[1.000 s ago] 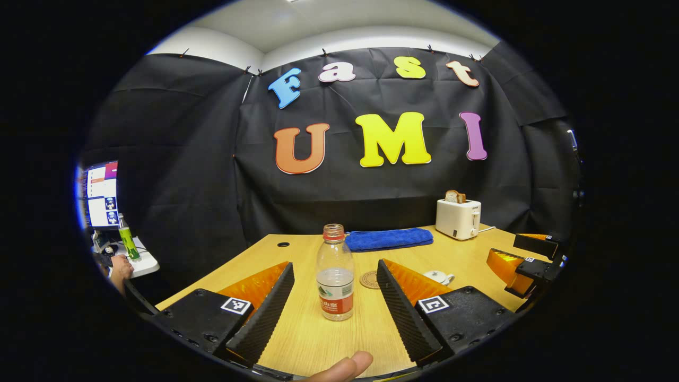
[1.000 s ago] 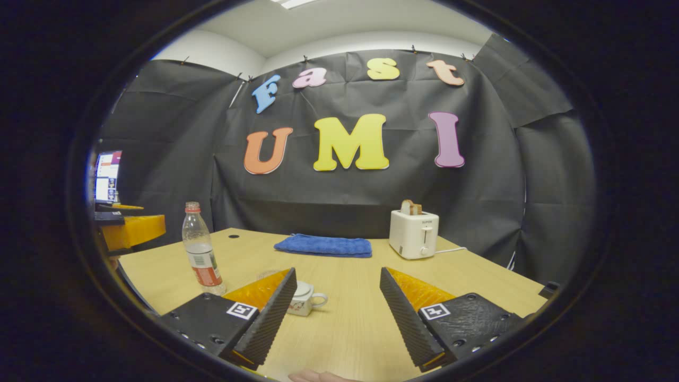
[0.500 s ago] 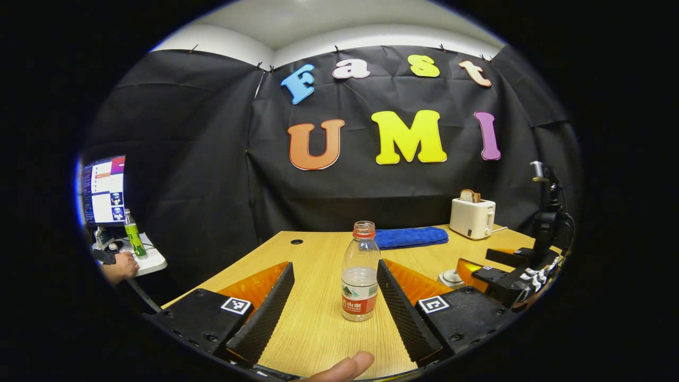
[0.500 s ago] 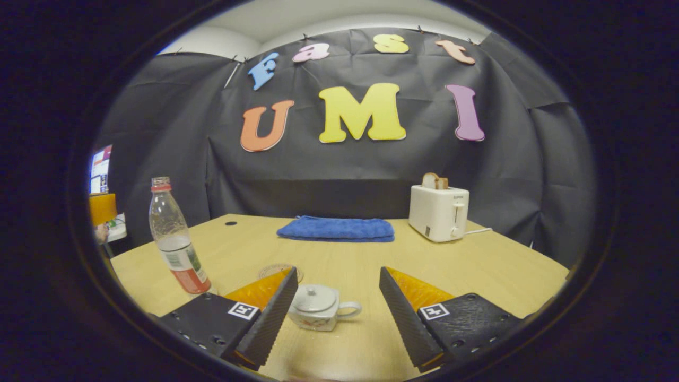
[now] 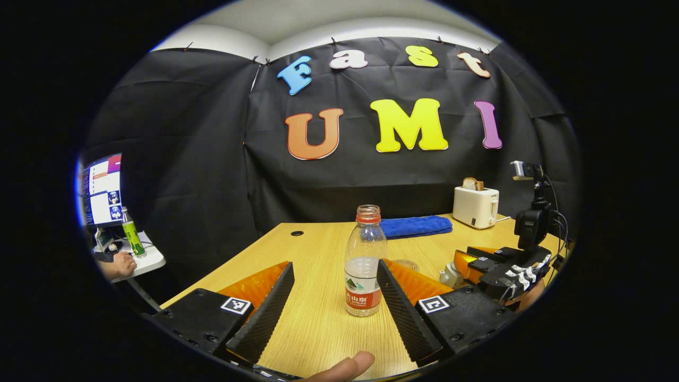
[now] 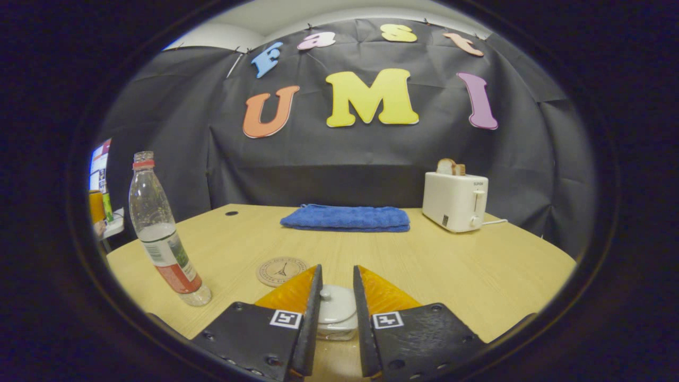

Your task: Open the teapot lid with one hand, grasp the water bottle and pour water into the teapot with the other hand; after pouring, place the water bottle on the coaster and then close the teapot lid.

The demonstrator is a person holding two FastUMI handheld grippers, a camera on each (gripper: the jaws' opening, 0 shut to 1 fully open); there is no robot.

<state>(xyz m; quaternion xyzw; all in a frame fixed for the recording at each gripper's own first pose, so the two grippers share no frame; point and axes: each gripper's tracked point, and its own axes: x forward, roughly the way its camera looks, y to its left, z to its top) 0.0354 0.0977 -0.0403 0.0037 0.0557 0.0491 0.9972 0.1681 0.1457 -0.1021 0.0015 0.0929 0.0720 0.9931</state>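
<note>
A clear water bottle (image 5: pixel 363 260) with a red neck ring and no cap stands upright on the wooden table (image 5: pixel 318 329). It is between the fingers of my open left gripper (image 5: pixel 334 265), close to the right finger. The bottle (image 6: pixel 159 239) also stands at the left of the right gripper view. My right gripper (image 6: pixel 337 270) has narrowed around the white teapot's lid (image 6: pixel 335 305); whether its fingers press on the lid I cannot tell. From the left gripper view, the right gripper (image 5: pixel 498 268) sits over the teapot (image 5: pixel 450 275). The round coaster (image 6: pixel 281 270) lies just beyond, bare.
A folded blue towel (image 6: pixel 347 217) and a white toaster (image 6: pixel 455 201) with bread stand at the table's far side. Off the table's left edge are a monitor (image 5: pixel 101 188), a green bottle and a person's hand (image 5: pixel 114 263). A thumb tip (image 5: pixel 345 366) shows at the bottom.
My right gripper has come down and forward over the teapot, and its fingers have closed from wide apart to a narrow gap around the lid. My left gripper has edged nearer the bottle.
</note>
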